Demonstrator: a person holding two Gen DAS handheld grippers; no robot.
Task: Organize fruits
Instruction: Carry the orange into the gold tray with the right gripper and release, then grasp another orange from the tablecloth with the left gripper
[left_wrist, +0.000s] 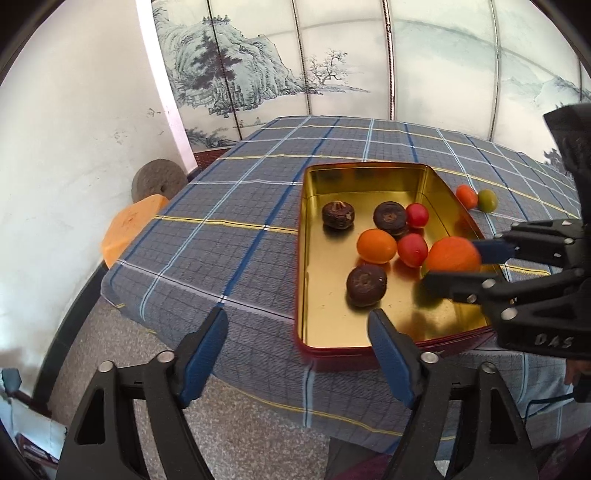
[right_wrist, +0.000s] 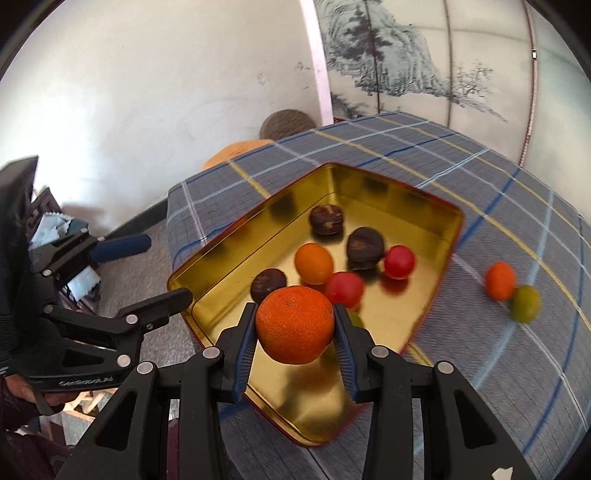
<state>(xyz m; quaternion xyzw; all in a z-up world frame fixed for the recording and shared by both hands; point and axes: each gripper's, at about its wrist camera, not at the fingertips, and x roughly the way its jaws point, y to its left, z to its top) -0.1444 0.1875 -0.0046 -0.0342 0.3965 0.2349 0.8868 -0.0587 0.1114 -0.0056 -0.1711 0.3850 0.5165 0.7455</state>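
**Entry: orange carried over the tin**

Item. Orange (right_wrist: 294, 324), round, held by the right gripper (right_wrist: 295, 332). Jaws closed on its two flanks; it hangs above the near end of the tin (left_wrist: 364, 168), clear of the floor of it.

Landmark. Gold tin, open, on the checked desk (left_wrist: 229, 206). Inside: three dark brown fruits (left_wrist: 338, 215), two red fruits (left_wrist: 412, 250), one small orange fruit (left_wrist: 376, 246), and a green one partly hidden below the held orange. Outside, beside the tin's far long wall: a small orange fruit (left_wrist: 466, 196) touching a green fruit (left_wrist: 487, 200).

Left gripper (left_wrist: 299, 350). Jaws wide apart, nothing between them, at the tin's near left corner.

Risks, as judged.
- The pads meet the orange only at its widest part; a smooth round skin may roll out if the hand tilts.
- Released from this height it could bounce, strike the red fruits and scatter them, or hop the low wall.
- The two grippers stand close at the tin's near end; a clash is possible.

Orientation. Orange is near-spherical, no clear long axis; its stem dimple faces up toward the camera. The tin's long axis runs away from the left gripper.
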